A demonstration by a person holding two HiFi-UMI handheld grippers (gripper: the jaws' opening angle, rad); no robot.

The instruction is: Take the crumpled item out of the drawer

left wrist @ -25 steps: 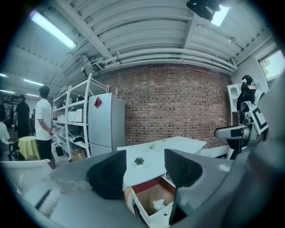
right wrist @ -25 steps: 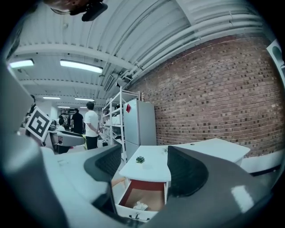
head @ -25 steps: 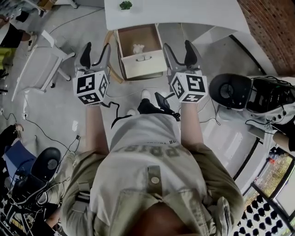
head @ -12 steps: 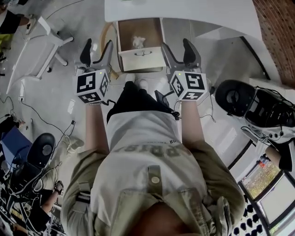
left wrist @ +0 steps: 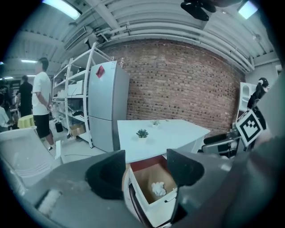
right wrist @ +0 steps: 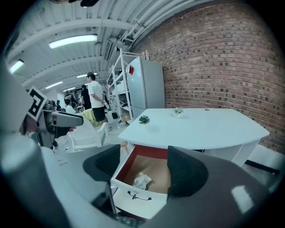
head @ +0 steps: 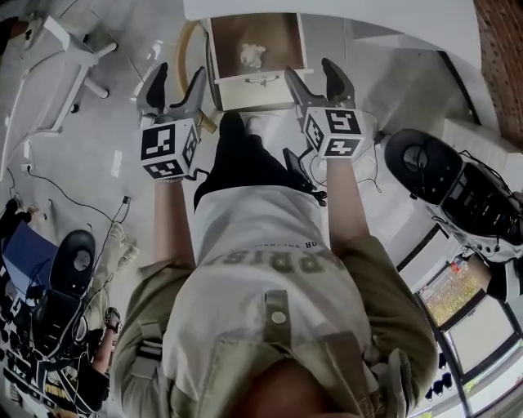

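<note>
Under the desk (head: pixel 368 10) edge, in the open drawer (head: pixel 255 96): crumpled item (head: pixel 252 55), white, lying loose on the brown floor near the middle, touching no wall. Left tongs (head: pixel 174 82) short of the drawer's left corner, jaws just now opening and spread wide, nothing between them. Right tongs (head: pixel 315 77) at the right corner, likewise released and empty.

Likely faults from here:
- light item pushed aside or flattened instead of pinched, through a jaw tip landing on it off-centre;
- a jaw striking the front wall or handle (head: pixel 260 81), through too shallow an entry;
- drawer nudged shut by that knock;
- both tongs crowding one narrow box.

Surroundings: small plant (left wrist: pixel 142 133) on the desk top, grey fridge (left wrist: pixel 107 107) and shelves (left wrist: pixel 73 102) behind, black chair (head: pixel 421 159) at the right. In the way: front wall, overhanging desk edge at the rear, wearer's own legs (head: pixel 245 159) close before the drawer.
</note>
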